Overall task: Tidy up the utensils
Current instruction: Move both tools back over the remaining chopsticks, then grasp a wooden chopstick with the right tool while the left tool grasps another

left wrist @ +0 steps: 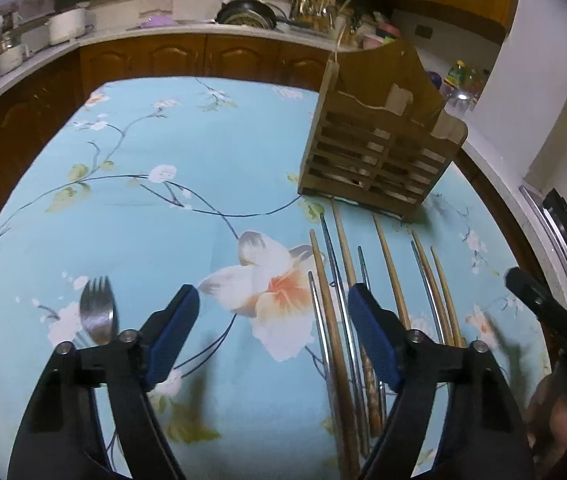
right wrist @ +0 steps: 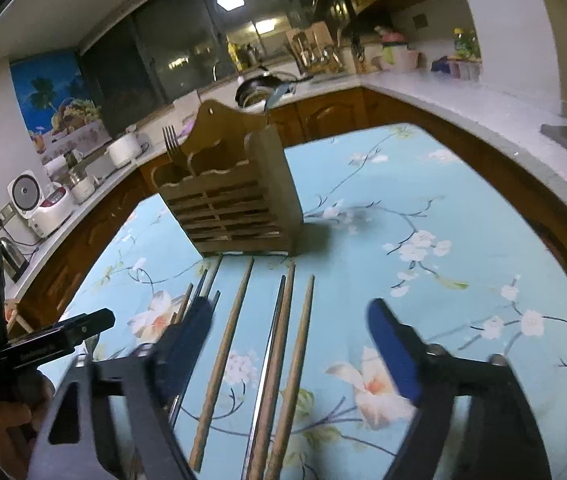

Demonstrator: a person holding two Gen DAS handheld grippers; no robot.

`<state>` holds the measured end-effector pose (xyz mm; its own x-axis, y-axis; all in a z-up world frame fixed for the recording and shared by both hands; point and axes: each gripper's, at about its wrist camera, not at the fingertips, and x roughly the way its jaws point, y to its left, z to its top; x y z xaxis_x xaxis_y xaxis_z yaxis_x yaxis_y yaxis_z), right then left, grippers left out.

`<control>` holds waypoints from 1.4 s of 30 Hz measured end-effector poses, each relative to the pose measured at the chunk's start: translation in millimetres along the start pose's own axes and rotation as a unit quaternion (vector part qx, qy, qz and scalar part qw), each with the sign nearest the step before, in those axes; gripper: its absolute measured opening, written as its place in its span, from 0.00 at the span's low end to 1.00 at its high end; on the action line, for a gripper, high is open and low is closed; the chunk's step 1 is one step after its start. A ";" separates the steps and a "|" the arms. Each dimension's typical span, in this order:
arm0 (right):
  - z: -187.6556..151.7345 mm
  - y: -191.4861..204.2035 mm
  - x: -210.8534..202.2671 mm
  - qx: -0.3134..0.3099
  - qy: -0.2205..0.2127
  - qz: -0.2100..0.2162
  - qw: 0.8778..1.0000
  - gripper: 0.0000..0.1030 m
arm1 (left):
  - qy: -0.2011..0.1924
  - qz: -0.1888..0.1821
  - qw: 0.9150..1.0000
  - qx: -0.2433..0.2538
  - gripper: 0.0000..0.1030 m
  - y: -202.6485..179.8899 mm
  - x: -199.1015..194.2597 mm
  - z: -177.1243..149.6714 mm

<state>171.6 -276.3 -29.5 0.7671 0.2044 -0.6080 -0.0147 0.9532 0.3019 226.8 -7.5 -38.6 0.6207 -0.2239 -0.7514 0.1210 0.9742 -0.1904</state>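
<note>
Wooden slatted utensil holder (right wrist: 235, 204): upright on the floral counter (left wrist: 155, 216), one fork (right wrist: 171, 144) standing inside. Chopsticks (right wrist: 243, 344), wooden and metal: loose, roughly parallel before it. Second fork (left wrist: 97, 312): lying flat, well apart.

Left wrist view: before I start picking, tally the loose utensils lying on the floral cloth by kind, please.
wooden chopsticks: 5
metal chopsticks: 4, as best I can separate them where they overlap
fork: 1
Total: 10

Floral blue tablecloth (left wrist: 171, 208); brown holder (left wrist: 375, 152)
</note>
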 end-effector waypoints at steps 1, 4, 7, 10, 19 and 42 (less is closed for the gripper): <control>2.0 -0.2 6.5 0.003 0.008 0.002 1.000 0.62 | 0.004 -0.002 1.000 0.001 0.68 -1.1 3.6 2.9; 6.5 -0.8 21.3 0.007 0.026 0.008 1.000 0.50 | 0.014 -0.008 1.000 0.002 0.62 -4.7 13.4 10.8; 11.6 0.9 36.7 0.007 0.044 0.012 0.999 0.41 | 0.028 -0.013 0.999 0.009 0.56 -10.4 25.3 17.8; 16.8 3.5 52.4 0.003 0.061 0.013 0.998 0.34 | 0.043 -0.016 0.999 0.015 0.51 -16.4 38.0 23.3; 21.0 4.6 95.9 -0.012 0.106 -0.003 0.994 0.20 | 0.072 -0.013 0.997 0.041 0.35 -30.7 68.8 32.0; 23.2 18.5 120.6 -0.060 0.124 -0.029 0.990 0.06 | 0.071 -0.009 0.996 0.057 0.05 -37.6 83.8 29.1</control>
<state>278.7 -239.2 -80.2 0.5881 0.1834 -0.7877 -0.0628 0.9814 0.1817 296.8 -62.0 -76.0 0.5036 -0.2348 -0.8314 0.2234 0.9650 -0.1372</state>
